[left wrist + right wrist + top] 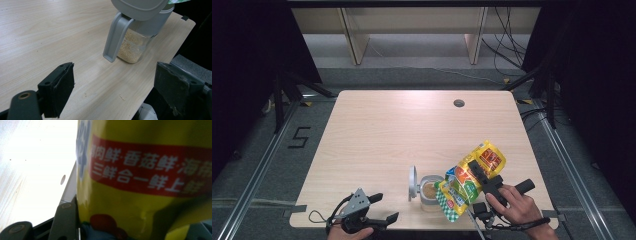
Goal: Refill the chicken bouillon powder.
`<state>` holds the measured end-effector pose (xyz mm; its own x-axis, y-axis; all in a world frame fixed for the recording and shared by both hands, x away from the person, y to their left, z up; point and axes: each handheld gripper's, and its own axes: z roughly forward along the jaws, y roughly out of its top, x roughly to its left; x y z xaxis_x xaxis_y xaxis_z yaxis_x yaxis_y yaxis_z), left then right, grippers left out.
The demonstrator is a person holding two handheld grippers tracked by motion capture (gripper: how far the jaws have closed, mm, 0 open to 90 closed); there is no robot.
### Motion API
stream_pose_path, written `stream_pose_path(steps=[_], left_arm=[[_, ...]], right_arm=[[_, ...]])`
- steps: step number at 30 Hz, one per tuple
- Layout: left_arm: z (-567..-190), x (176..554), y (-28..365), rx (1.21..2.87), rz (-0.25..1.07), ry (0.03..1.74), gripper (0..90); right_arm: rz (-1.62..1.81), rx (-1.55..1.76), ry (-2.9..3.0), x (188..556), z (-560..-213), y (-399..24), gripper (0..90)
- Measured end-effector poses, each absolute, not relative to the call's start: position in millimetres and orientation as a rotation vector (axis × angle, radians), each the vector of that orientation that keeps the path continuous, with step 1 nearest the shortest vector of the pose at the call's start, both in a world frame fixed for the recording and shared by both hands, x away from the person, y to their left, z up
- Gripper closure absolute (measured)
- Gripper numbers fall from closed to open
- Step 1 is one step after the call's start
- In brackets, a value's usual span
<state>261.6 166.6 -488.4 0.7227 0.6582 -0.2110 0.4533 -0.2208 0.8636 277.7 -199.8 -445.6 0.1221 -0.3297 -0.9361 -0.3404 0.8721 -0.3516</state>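
While the right gripper [476, 172] had its jaws clamped on the yellow pouch [471, 180], we could see from the high view that the pouch was tilted, its lower end hanging right over the jar [430, 192] near the front edge of the table [412, 130]. The jar sat a bit right of the middle, and it had tan granules inside, filling roughly the bottom part. Its grey lid [412, 183] was flipped up on the left side of the jar, standing on edge.

In the right gripper view the pouch [150, 182] was pressed up against the jaw at the lower left, with a red band of white characters across it, all pretty blurry tbh. The person's right hand [517, 202] gripped the handle at the front right corner of the table.

The left gripper [379, 207] sat at the front edge, left of the jar and apart from it, jaws wide apart with nothing between them. Its own view looked at the jar [136, 47] and the open lid [140, 7], with a few spilled grains [122, 97] on the wood between the jaws.
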Motion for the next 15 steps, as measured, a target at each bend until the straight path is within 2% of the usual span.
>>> stream_pose_path(steps=[15], left_arm=[[-488.4,261.9,166.7,1.865,0.240,0.863,16.0]], right_arm=[[-0.010,-0.580,1.468,278.5,-444.6,-198.9,50.1]])
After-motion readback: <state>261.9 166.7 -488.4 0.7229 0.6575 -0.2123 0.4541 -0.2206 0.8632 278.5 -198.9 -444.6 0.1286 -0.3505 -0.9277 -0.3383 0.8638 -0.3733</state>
